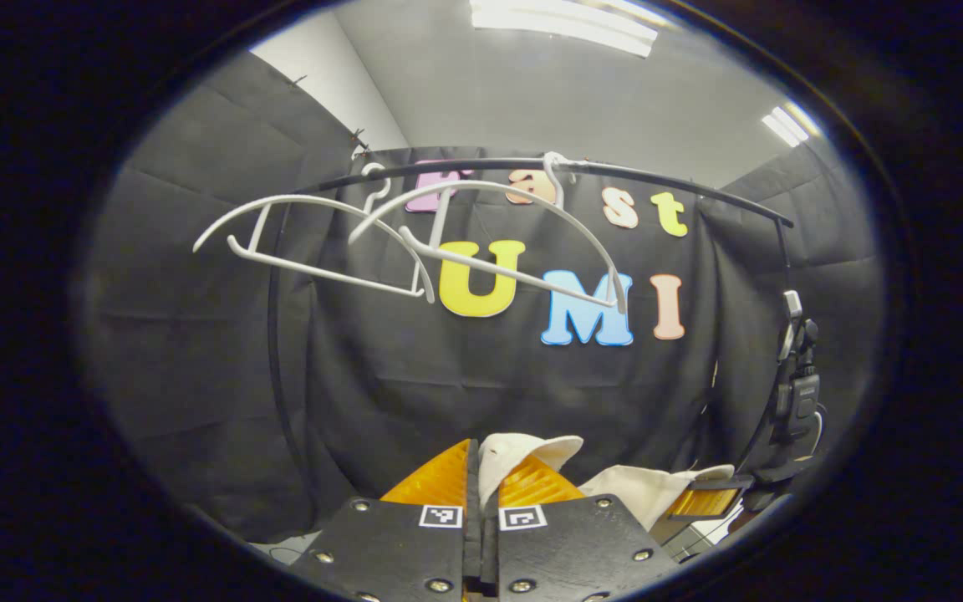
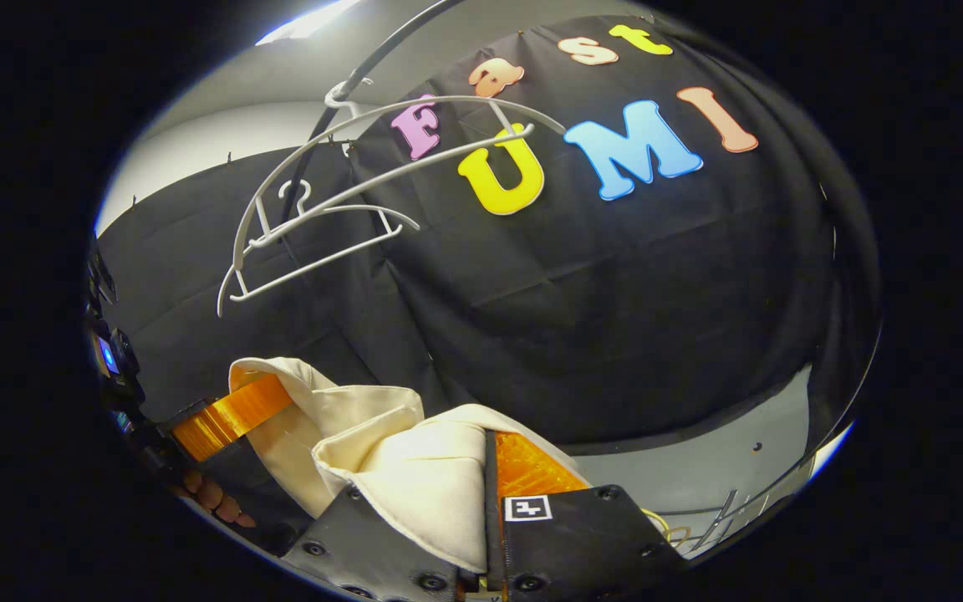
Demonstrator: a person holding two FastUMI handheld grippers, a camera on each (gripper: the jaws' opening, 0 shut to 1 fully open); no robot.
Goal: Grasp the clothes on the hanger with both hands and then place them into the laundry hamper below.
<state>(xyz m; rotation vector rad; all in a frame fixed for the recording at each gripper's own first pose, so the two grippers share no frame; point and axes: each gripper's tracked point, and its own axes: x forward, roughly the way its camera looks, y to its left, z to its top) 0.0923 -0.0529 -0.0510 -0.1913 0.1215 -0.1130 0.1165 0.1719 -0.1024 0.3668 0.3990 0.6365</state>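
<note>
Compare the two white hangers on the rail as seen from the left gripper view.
The nearer hanger hangs at the rail's left end; the farther hanger hooks on nearer the rail's middle. The nearer hanger's hook looks small, the farther hanger's taller. Both are white, bare of clothes and tilted down to the right.

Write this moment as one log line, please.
left tongs: shut on cream garment | right tongs: shut on it | hangers: bare

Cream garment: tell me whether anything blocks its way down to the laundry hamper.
Cannot say: the hamper is not visible. The cream garment is off the white hangers, held by both the left gripper and the right gripper, with nothing visibly snagging it.
</note>
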